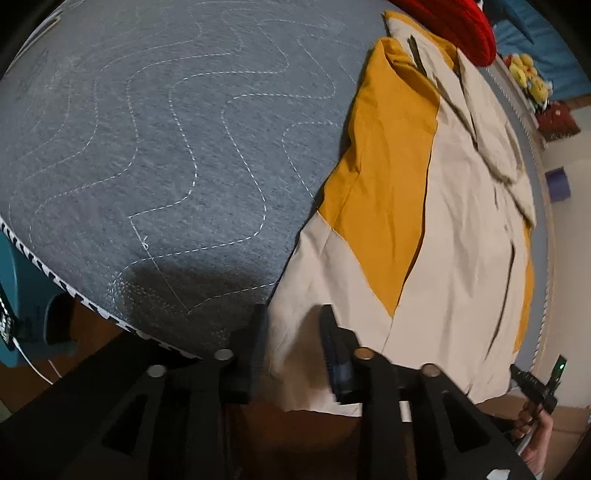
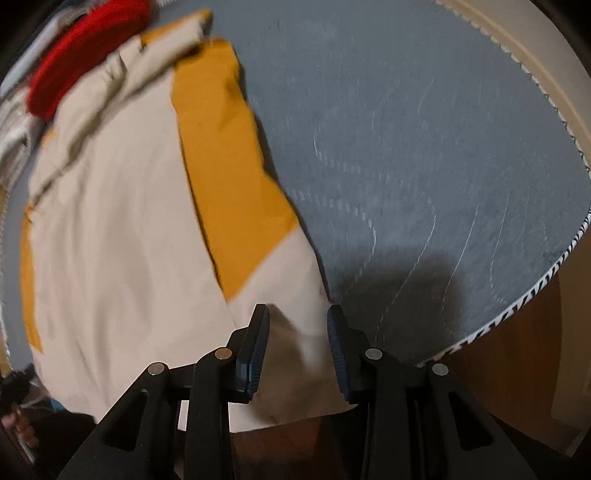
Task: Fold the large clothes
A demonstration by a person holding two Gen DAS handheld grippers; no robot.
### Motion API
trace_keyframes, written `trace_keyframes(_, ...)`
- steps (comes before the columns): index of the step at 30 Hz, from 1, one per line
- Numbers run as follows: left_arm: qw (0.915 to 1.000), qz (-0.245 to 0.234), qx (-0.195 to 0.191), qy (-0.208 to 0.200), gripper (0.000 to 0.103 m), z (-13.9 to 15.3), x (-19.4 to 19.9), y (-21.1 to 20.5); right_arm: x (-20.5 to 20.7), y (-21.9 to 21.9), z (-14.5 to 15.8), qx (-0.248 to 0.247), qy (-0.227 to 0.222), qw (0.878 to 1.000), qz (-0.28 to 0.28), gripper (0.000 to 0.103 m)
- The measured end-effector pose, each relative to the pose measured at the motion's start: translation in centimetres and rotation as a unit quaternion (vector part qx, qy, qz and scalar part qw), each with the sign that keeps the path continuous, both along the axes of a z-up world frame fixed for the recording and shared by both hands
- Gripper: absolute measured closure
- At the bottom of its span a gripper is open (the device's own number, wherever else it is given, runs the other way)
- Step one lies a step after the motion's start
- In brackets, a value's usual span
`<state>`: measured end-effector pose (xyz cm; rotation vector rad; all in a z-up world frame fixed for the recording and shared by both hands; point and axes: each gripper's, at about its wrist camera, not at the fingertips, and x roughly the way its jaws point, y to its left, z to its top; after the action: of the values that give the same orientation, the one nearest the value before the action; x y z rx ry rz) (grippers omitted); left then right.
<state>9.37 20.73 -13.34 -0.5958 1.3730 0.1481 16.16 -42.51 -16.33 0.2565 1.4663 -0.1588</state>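
Observation:
A large cream and mustard-yellow garment (image 1: pixel 436 221) lies flat on a grey quilted blanket (image 1: pixel 166 147), its hem hanging over the near edge. My left gripper (image 1: pixel 293 314) is open, its jaws either side of the hem's left corner. In the right wrist view the same garment (image 2: pixel 122 221) lies on the blanket (image 2: pixel 424 147). My right gripper (image 2: pixel 297 314) is open, with the cream hem's right corner between its jaws. The right gripper also shows at the lower right edge of the left wrist view (image 1: pixel 539 384).
A red knitted item (image 1: pixel 454 26) lies past the garment's far end, also in the right wrist view (image 2: pixel 81 51). Yellow soft toys (image 1: pixel 528 74) and a purple object (image 1: pixel 557 184) sit at the right. A wooden floor (image 2: pixel 517 369) lies below the blanket's edge.

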Motion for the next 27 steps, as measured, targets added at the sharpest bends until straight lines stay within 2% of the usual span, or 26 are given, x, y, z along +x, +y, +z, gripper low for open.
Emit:
trace_keyframes(4, 0.9992, -0.019, 0.030, 0.021, 0.072, -0.8, -0.1, -0.8, -0.2, 0.0, -0.8, -0.017, 0.013, 1.000, -0.003, 0.067)
trace_keyframes(9, 0.9981, -0.031, 0.050, 0.020, 0.074, -0.9, -0.2, -1.6, -0.8, -1.6, -0.7, -0.027, 0.012, 0.999, -0.033, 0.060)
trace_keyframes(13, 0.9967, -0.043, 0.066, 0.020, 0.092, -0.8, -0.3, -2.4, -1.1, -2.2, -1.2, -0.019, 0.018, 0.999, -0.038, 0.056)
trace_keyframes(16, 0.9970, -0.047, 0.061, 0.009, 0.096, -0.3, -0.2, -2.1, -1.1, -1.9, -1.3, -0.022, 0.019, 0.999, -0.029, 0.056)
trace_keyframes(21, 0.9990, -0.033, 0.027, -0.014, 0.096, 0.8, -1.1, -1.3, -1.1, -0.9, -0.8, 0.000, 0.010, 1.000, -0.018, 0.060)
trace_keyframes(26, 0.9986, -0.033, 0.036, 0.024, 0.081, -0.7, -1.1, -0.9, -1.5, -0.5, -1.0, -0.004, 0.016, 1.000, -0.005, 0.059)
trace_keyframes(27, 0.9983, -0.035, 0.039, 0.026, 0.081, -0.8, -0.9, -0.9, -1.5, -0.4, -1.1, -0.005, 0.019, 1.000, -0.005, 0.059)
